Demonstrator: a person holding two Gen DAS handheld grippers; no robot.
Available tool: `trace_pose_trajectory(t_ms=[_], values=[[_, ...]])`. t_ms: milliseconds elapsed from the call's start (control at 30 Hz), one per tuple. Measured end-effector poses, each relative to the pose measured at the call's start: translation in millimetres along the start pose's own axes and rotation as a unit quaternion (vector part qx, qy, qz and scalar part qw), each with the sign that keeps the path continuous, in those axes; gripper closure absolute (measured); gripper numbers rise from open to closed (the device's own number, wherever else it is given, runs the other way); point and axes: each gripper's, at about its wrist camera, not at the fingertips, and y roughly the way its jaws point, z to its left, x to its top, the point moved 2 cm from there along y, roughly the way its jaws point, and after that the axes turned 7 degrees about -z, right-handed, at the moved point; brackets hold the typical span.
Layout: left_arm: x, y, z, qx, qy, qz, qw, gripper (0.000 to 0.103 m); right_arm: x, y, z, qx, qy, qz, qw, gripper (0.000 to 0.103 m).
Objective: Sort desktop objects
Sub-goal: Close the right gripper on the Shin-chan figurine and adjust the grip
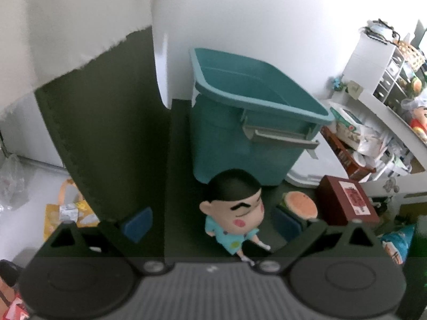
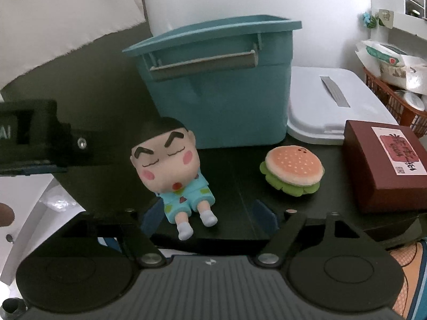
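Right wrist view: we see the doll (image 2: 173,170) lying on its back on the dark desk (image 2: 240,186), head towards 11 o'clock, socked feet towards 5 o'clock, so its long axis runs roughly 11-to-5 and its feet point back at us. The legs and feet sit between the two blue pads of the right tongs (image 2: 208,216), the left pad (image 2: 153,217) just beside the doll's hip, the right pad (image 2: 263,213) clear of it. The jaws stand wide apart and nothing is clamped; no pad presses the doll that we can see.

Left wrist view: the same doll (image 1: 234,210) sits at 12 o'clock between the pads of the left tongs (image 1: 210,224), also spread wide, not gripping. We judge the left pads flank the head and torso with a gap on both sides.

We judge both hands are about equally near; the right one lines up along the doll's length and would close across the narrow legs.

Outward: the teal bin (image 2: 218,80) stands at 12 o'clock just behind the doll's head, open at the top. The burger toy (image 2: 292,170) lies at 2 o'clock, apart from the doll. The brown box (image 2: 384,165) sits at 3 o'clock. A white lid (image 2: 333,101) lies beside the bin at 1 o'clock.
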Motion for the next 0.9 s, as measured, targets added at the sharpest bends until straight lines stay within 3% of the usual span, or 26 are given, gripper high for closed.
trace_pose_trajectory(t_ms=[267, 600, 900], values=[[-3, -1, 5, 0.004, -0.008, 0.0, 1.0, 0.004, -5, 15, -1, -0.003, -0.005, 0.016, 1.0, 0.023], [1, -11, -1, 0.001, -0.006, -0.007, 1.0, 0.004, -5, 10, 0, 0.009, -0.021, 0.028, 0.999, 0.058], [8, -24, -3, 0.002, -0.012, -0.017, 0.9998, 0.004, -5, 0, -13, -0.002, 0.005, 0.04, 0.999, 0.059]])
